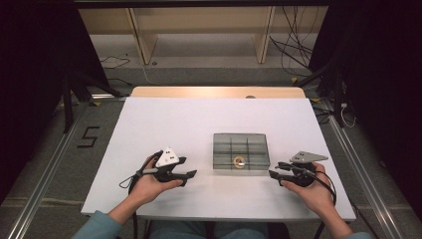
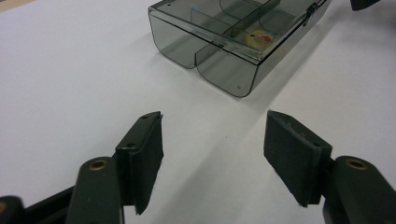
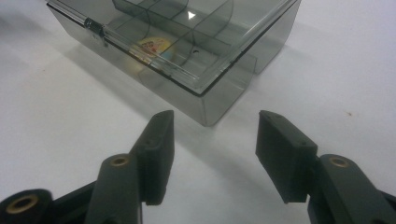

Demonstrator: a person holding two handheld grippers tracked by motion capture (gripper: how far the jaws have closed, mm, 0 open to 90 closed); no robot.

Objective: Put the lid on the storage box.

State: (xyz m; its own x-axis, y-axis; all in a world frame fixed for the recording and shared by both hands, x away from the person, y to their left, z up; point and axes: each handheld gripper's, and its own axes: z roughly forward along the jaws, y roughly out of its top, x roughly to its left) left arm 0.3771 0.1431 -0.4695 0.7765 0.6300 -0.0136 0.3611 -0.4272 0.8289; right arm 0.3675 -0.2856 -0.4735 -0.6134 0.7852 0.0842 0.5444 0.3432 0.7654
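Observation:
A smoky transparent plastic box (image 1: pixel 241 150) with inner dividers and a closed lid lies on the white table (image 1: pixel 169 124). A small yellow round item (image 1: pixel 239 162) sits in a near compartment; it also appears as the yellow item (image 2: pixel 259 37) and the yellow item (image 3: pixel 154 47). My left gripper (image 1: pixel 191 175) hovers to the left of the box (image 2: pixel 233 44), jaws open with nothing between them. My right gripper (image 1: pixel 274 169) sits just right of the box (image 3: pixel 187 51), jaws open and empty, close to its corner. A small latch (image 3: pixel 93 25) is on the box's front edge.
The white table's front edge (image 1: pixel 219 215) runs close to the person's forearms. Wooden shelving (image 1: pixel 199 30) stands beyond the table, with cables (image 1: pixel 293 47) on the floor at the back right. Metal rails (image 1: pixel 54 164) run along both sides.

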